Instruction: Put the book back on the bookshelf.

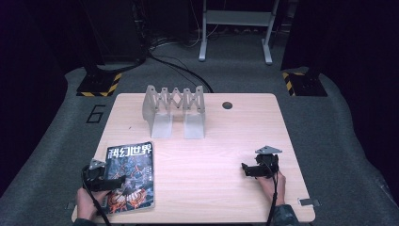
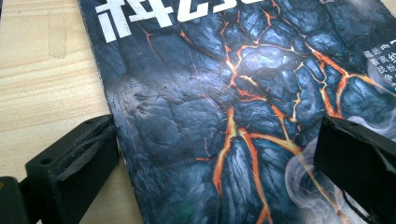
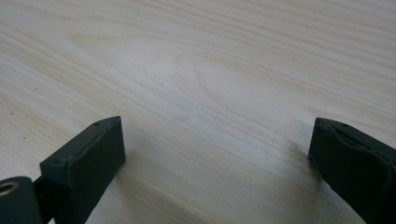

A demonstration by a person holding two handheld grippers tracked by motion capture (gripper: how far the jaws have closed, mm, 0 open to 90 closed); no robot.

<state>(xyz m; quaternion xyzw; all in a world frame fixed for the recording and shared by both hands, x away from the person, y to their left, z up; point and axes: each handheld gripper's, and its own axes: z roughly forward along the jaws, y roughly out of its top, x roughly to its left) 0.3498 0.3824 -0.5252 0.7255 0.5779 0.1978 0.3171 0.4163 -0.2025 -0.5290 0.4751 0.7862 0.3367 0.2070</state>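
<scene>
Jaws of both grippers apart: left gripper (image 1: 113, 181) over magazine (image 1: 131, 165); right gripper (image 1: 247, 169) over bare table (image 1: 211, 155).

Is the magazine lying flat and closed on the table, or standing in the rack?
Flat and closed: the magazine lies cover up on the table, well in front of the rack.
</scene>
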